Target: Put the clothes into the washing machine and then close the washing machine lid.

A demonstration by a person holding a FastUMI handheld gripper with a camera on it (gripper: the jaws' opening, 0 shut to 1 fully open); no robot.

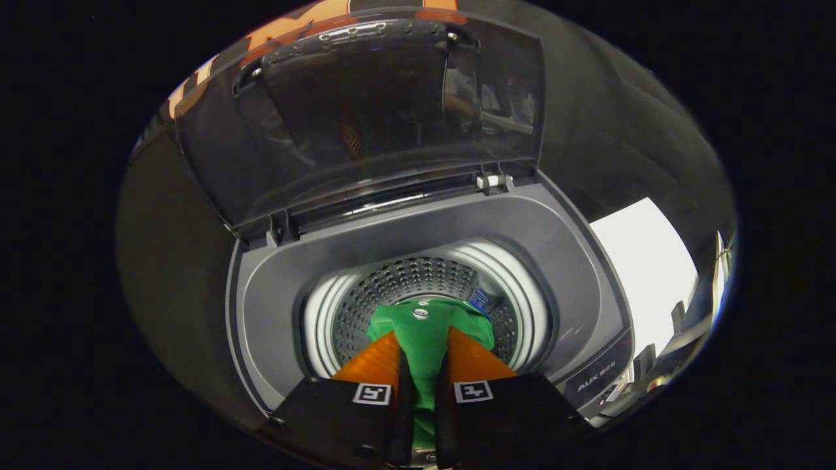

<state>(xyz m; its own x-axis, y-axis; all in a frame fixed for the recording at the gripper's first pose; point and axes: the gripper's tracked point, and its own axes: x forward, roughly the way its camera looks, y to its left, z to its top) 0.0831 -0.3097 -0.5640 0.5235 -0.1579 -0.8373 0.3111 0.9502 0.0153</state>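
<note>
Booth wall dark behind washing machine (575, 261); lid (366, 111) up, upper frame. Gripper (423, 356) at btm centre clamps green garment (424, 333) btwn both fingers, over drum (418, 281) opening.

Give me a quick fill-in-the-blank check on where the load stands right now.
1. The gripper is shut on a ____ garment.
2. The garment hangs over the washing machine's ____.
3. The washing machine lid stands ____.

Missing words: green; drum; open
</note>
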